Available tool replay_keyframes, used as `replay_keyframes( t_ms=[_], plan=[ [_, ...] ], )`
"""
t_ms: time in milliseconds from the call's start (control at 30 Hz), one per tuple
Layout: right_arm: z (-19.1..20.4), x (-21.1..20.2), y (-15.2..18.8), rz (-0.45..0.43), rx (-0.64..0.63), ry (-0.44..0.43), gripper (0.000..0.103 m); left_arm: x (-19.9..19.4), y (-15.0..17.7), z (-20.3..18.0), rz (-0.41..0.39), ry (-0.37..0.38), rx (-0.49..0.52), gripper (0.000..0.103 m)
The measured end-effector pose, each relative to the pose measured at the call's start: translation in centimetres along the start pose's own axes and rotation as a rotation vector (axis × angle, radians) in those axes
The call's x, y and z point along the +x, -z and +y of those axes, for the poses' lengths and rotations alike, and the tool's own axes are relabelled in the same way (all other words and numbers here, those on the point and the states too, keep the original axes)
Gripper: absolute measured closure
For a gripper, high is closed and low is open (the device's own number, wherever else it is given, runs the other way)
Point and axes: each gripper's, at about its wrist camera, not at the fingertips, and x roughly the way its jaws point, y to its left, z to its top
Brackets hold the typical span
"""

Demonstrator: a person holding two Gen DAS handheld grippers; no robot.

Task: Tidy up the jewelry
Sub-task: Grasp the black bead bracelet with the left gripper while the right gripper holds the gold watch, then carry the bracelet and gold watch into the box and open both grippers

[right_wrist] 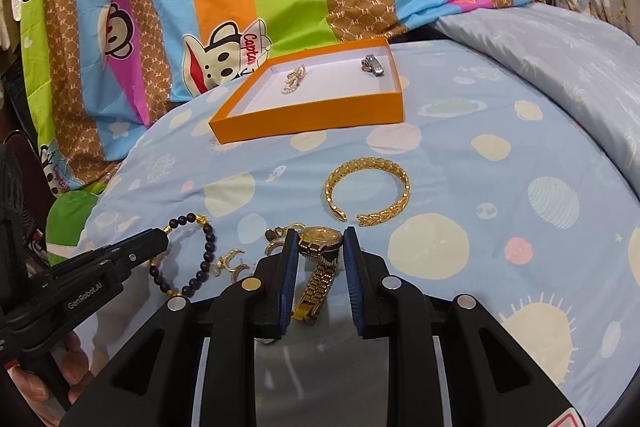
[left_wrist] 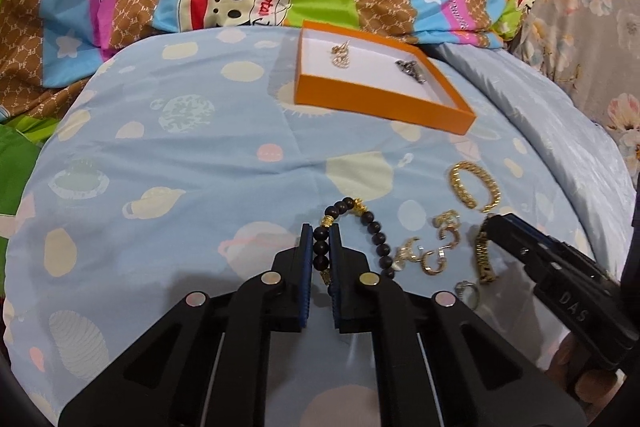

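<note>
Jewelry lies scattered on a pale blue planet-print quilt point(left_wrist: 180, 163), with one orange box point(left_wrist: 372, 99) set farther back. Inside the box sit two pieces: one pearl-and-gold ornament point(left_wrist: 340, 57) and one dark metal clip point(left_wrist: 410, 69). Loose on the quilt are one dark bead bracelet point(left_wrist: 374, 227), one open gold cuff bangle point(right_wrist: 366, 191), one gold wristwatch point(right_wrist: 320, 247), several small gold hoop earrings point(left_wrist: 434, 247) and one silver ring point(left_wrist: 468, 291). The left gripper point(left_wrist: 321, 247) is clenched on the bead bracelet's strand. The right gripper point(right_wrist: 320, 247) straddles the wristwatch's face; whether its pads press on it I cannot tell.
</note>
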Motion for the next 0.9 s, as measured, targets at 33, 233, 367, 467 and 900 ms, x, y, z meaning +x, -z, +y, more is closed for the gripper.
replay_keyframes(
  t_ms=[33,233,367,467,900],
  plan=[
    [0.0,-0.3,-0.1,-0.004,0.001,-0.005,0.082,-0.4,-0.1,-0.2,-0.006,0.008,0.004,0.096],
    [0.3,-2.1,-1.0,-0.045,-0.007,-0.022,0.082,-2.4,-1.0,-1.5,-0.04,0.049,0.025,0.096],
    [0.7,-3.4,-2.2,-0.081,-0.028,-0.023,0.082,-3.7,-2.2,-2.2,-0.066,0.069,0.043,0.096],
    [0.8,-3.9,-3.4,-0.102,-0.038,-0.024,0.082,-4.3,-3.3,-2.6,-0.088,0.074,0.056,0.096],
    [-0.3,-1.5,-12.4,-0.149,-0.036,-0.04,0.082,-3.4,-12.4,-3.5,-0.232,0.017,0.107,0.096]
  ],
)
